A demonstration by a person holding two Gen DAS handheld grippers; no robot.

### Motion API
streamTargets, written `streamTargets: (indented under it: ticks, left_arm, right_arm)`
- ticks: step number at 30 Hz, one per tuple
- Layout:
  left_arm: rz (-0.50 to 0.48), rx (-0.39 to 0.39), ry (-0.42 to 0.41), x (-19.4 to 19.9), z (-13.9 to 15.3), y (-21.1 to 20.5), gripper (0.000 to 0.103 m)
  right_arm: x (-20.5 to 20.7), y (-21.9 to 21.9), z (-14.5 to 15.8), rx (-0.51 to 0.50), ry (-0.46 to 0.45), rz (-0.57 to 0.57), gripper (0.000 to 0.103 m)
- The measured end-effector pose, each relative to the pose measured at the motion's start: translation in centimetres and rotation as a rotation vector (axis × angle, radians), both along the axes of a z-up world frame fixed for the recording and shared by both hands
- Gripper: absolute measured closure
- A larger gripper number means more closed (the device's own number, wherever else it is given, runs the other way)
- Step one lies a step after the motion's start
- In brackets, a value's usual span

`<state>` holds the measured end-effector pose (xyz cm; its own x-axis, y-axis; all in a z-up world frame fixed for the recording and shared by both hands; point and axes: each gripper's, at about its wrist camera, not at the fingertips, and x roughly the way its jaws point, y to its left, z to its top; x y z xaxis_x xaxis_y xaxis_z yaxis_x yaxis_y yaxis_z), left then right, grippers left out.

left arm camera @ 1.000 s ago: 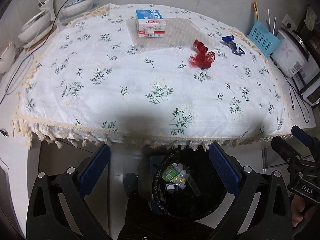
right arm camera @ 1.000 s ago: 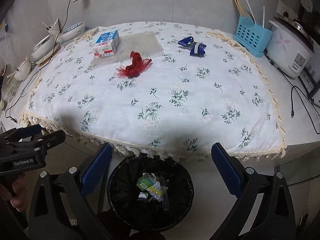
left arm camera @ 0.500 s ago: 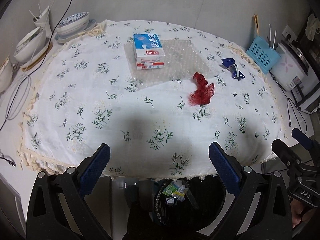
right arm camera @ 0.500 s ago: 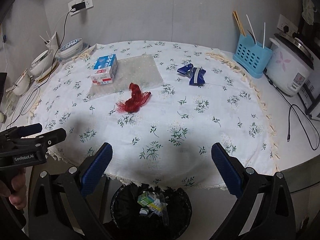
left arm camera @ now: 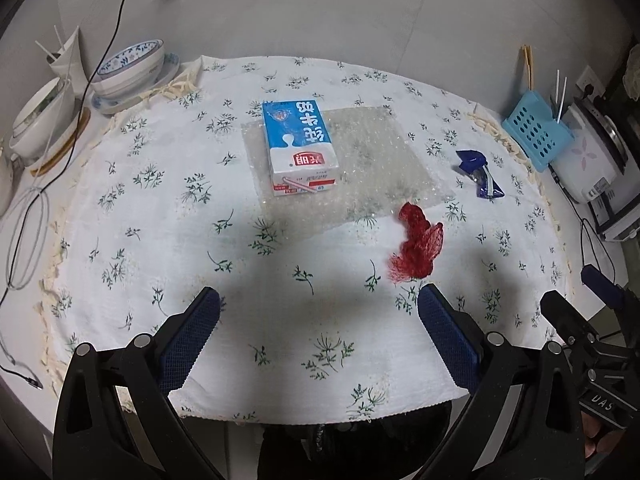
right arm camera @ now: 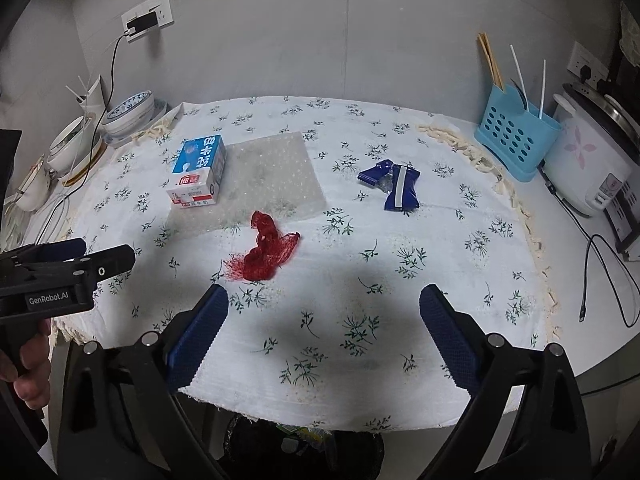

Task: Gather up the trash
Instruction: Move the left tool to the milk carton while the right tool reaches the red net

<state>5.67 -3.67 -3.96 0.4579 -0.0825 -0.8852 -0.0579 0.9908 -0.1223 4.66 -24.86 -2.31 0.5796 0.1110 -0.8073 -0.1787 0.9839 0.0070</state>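
Observation:
A blue-and-white milk carton (left arm camera: 299, 148) (right arm camera: 198, 170) lies on a sheet of bubble wrap (left arm camera: 360, 160) (right arm camera: 272, 176) on the floral tablecloth (left arm camera: 160, 240). A crumpled red net (left arm camera: 418, 246) (right arm camera: 268, 252) sits nearer the front, and a blue wrapper (left arm camera: 478, 178) (right arm camera: 394, 184) lies to the right. My left gripper (left arm camera: 318, 320) hovers open over the cloth's front part, empty. Equally open and empty, my right gripper (right arm camera: 324, 320) is just in front of the red net. A black trash bin (right arm camera: 304, 452) peeks out below the table edge.
Bowls and plates (left arm camera: 128, 70) and a cable (left arm camera: 24, 236) are at the far left. At the right stand a blue utensil basket (right arm camera: 516, 140) and a white rice cooker (right arm camera: 596, 164) with a cord (right arm camera: 604, 280). A wall rises behind the table.
Both grippers have risen and moved forward from over the bin to above the tablecloth. The trash on the table now looks closer. Jaws stayed open.

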Motion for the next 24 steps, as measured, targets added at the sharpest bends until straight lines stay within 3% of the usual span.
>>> streamTargets:
  ticks: [11, 24]
  left_arm:
    - [0.007, 0.002, 0.026, 6.7, -0.8, 2.5, 0.006]
    - [-0.001, 0.002, 0.101, 14.9, -4.4, 2.6, 0.006]
  right_arm:
    - [4.5, 1.9, -2.6, 0.002, 0.068, -0.005, 0.016]
    - [8.8, 3.7, -6.4, 0.018, 0.173, 0.003, 0.029]
